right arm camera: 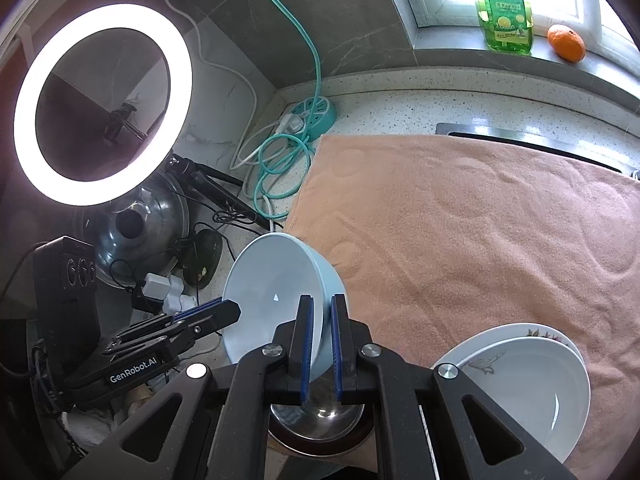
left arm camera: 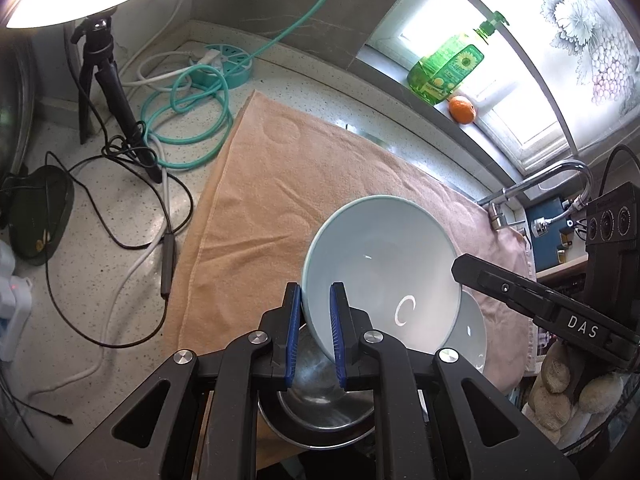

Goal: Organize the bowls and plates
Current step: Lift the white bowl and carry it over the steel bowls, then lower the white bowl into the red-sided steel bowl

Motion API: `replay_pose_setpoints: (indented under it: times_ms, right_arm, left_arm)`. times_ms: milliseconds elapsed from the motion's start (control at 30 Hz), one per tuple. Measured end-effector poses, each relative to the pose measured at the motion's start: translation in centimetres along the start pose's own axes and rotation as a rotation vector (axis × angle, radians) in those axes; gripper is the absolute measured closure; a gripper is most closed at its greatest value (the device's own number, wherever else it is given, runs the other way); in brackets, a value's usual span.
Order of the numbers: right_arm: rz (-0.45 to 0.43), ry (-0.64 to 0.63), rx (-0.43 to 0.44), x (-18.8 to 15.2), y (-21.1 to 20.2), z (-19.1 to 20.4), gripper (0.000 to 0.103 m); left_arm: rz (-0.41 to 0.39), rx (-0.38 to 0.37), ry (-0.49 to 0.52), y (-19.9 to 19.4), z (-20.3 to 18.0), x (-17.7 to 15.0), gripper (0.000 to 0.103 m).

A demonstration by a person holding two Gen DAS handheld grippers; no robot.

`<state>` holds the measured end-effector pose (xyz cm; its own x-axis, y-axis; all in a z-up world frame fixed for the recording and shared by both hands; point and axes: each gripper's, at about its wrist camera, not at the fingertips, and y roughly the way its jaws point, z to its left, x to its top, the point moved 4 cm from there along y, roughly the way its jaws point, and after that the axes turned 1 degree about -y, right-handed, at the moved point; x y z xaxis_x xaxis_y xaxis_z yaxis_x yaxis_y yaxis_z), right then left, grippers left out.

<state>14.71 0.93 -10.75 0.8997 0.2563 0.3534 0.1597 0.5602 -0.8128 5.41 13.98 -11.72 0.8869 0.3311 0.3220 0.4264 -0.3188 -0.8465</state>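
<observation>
A pale blue bowl (left arm camera: 380,264) hangs tilted above the towel, and both grippers hold it by opposite sides of its rim. My left gripper (left arm camera: 316,286) is shut on the near rim in the left wrist view. The right gripper (left arm camera: 460,268) reaches in from the right to the far rim. In the right wrist view my right gripper (right arm camera: 322,300) pinches the bowl (right arm camera: 272,288), while the left gripper (right arm camera: 228,310) meets it from the left. A steel bowl (right arm camera: 320,412) sits below the fingers. Stacked white plates (right arm camera: 520,376) lie at the lower right.
An orange towel (right arm camera: 460,220) covers the counter. A ring light (right arm camera: 100,104), tripod (left arm camera: 104,80), teal cable (left arm camera: 188,120) and power strip (right arm camera: 312,116) crowd the left. A soap bottle (right arm camera: 504,4) and orange (right arm camera: 566,42) stand on the sill. A faucet (left arm camera: 540,184) is at the right.
</observation>
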Motion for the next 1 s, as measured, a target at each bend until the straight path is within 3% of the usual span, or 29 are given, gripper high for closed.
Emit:
replay_pose_setpoints:
  times_ms: [1000]
  right_arm:
    - [0.02, 0.035, 0.02, -5.0, 0.1, -0.4, 0.095]
  left_arm:
    - [0.054, -0.018, -0.027, 0.0, 0.4, -4.3, 0.09]
